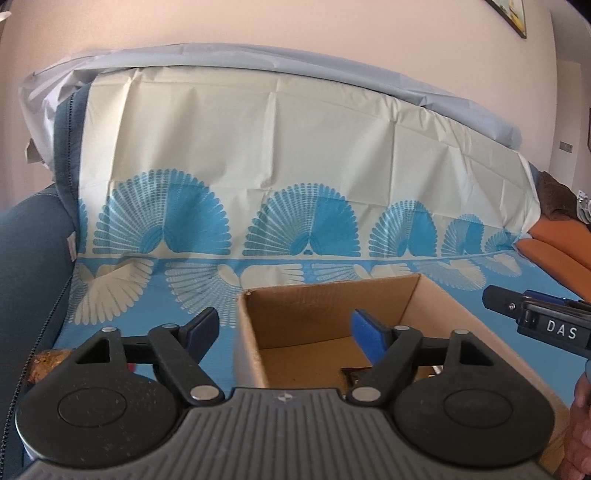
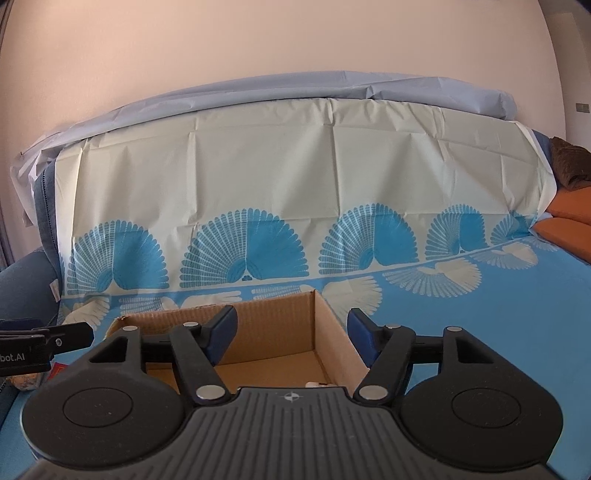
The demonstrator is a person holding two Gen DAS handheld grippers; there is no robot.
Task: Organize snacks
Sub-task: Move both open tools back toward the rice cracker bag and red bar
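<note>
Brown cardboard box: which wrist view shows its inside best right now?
The left wrist view: the brown cardboard box sits centred, its floor and a dark wrapper showing. The right wrist view shows the box too, but the claw hides more of the floor.

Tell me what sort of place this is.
Probably a home living room: a sofa draped with a fan-patterned blue and cream cover, orange cushions at the far end, and a framed picture on the wall. An open cardboard box sits on the seat.

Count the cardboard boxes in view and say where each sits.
1. The open cardboard box sits on the blue patterned cloth, just ahead of both grippers. More could be hidden behind the gripper bodies.
</note>
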